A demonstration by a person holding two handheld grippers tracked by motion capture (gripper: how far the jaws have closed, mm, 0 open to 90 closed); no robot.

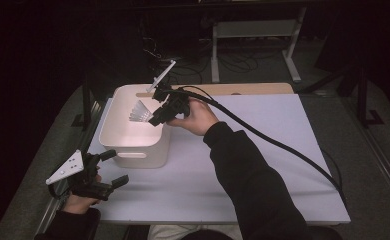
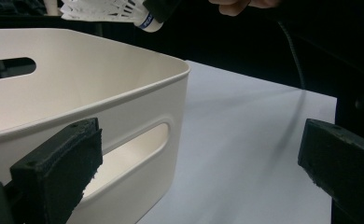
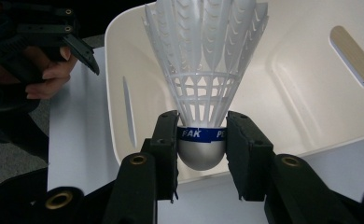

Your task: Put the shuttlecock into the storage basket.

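- Dark room; white table top (image 1: 263,165) under the rig, wooden board (image 1: 253,89) along its far edge.
- Shuttlecock (image 3: 203,84): white plastic skirt, blue band, silver-grey cap; held above the open white bin (image 1: 133,145), skirt pointing to about 9 o'clock in the high view.
- Right gripper (image 3: 201,140): jaws clamped on the cap from both sides.
- Left gripper (image 1: 114,168): jaws spread wide, nothing between them, at 7 o'clock from the bin, just beside its near handle slot (image 2: 133,156).

Your dark long sleeves (image 1: 248,170), black two-jaw grippers with brass-coloured screws (image 3: 137,160), thick black cable (image 1: 278,145), grey three-cornered plate (image 1: 65,168) on your left gripper (image 1: 110,167)
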